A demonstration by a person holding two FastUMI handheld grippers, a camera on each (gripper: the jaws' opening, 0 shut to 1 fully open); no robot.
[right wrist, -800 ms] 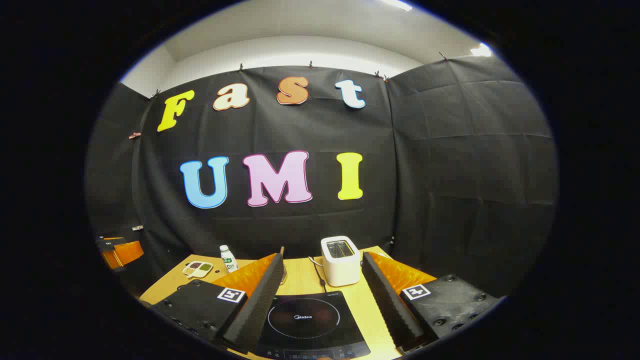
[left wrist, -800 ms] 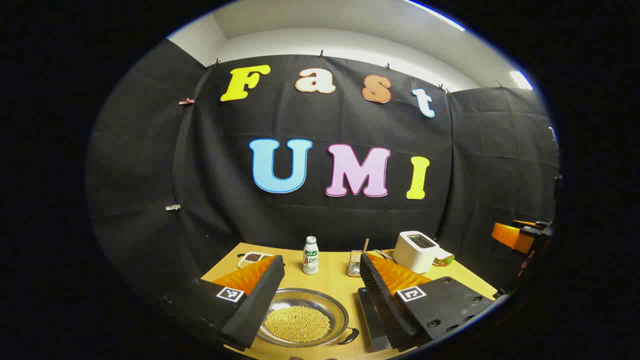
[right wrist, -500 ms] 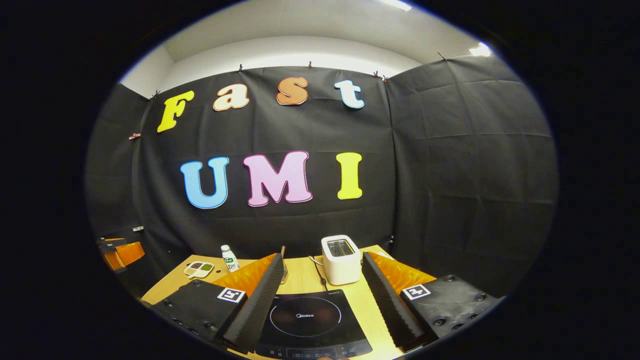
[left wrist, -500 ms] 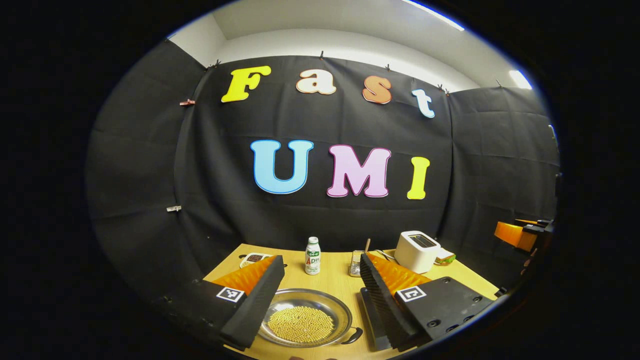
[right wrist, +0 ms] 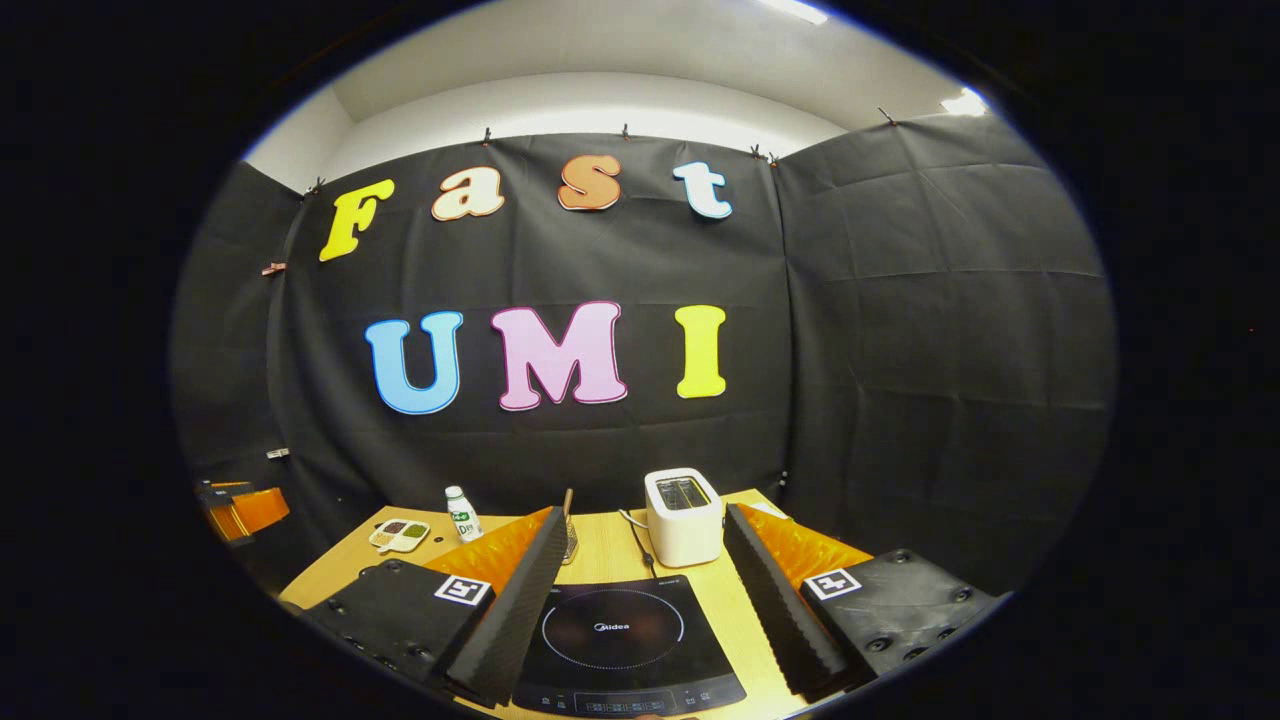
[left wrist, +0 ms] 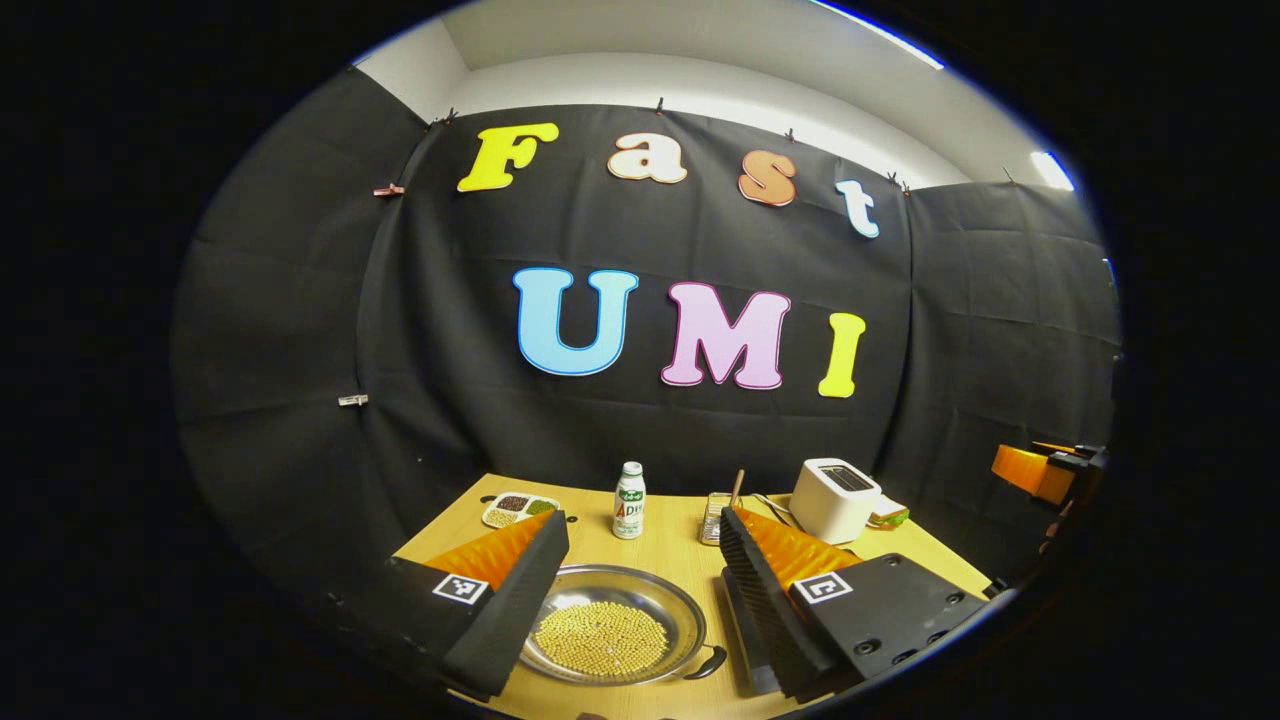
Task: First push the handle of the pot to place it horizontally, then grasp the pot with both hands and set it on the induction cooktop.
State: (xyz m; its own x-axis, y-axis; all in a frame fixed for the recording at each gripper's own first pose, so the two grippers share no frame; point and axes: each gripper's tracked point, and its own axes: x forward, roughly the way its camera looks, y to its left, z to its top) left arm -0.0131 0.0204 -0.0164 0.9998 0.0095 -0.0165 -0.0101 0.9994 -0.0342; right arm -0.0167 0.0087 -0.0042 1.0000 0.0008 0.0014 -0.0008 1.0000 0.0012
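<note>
Left gripper (left wrist: 640, 560) fingers stand wide apart above the pot (left wrist: 612, 636); nothing lies between them and its rim. The pot's handle (left wrist: 706, 664) sits just beside the cooktop's (left wrist: 738, 640) near edge. Bare tabletop (left wrist: 672, 545) runs behind the pot up to the bottle (left wrist: 629, 514) and the toaster (left wrist: 834, 499).

Right gripper (right wrist: 645, 575) fingers are also spread, above the cooktop (right wrist: 615, 645), whose surface is bare. The toaster (right wrist: 683, 517) and its cord (right wrist: 637, 548) crowd the far edge.

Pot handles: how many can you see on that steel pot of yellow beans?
1. A black loop handle sticks out at the pot's near right rim. A second may be hidden behind the left gripper's finger.
</note>
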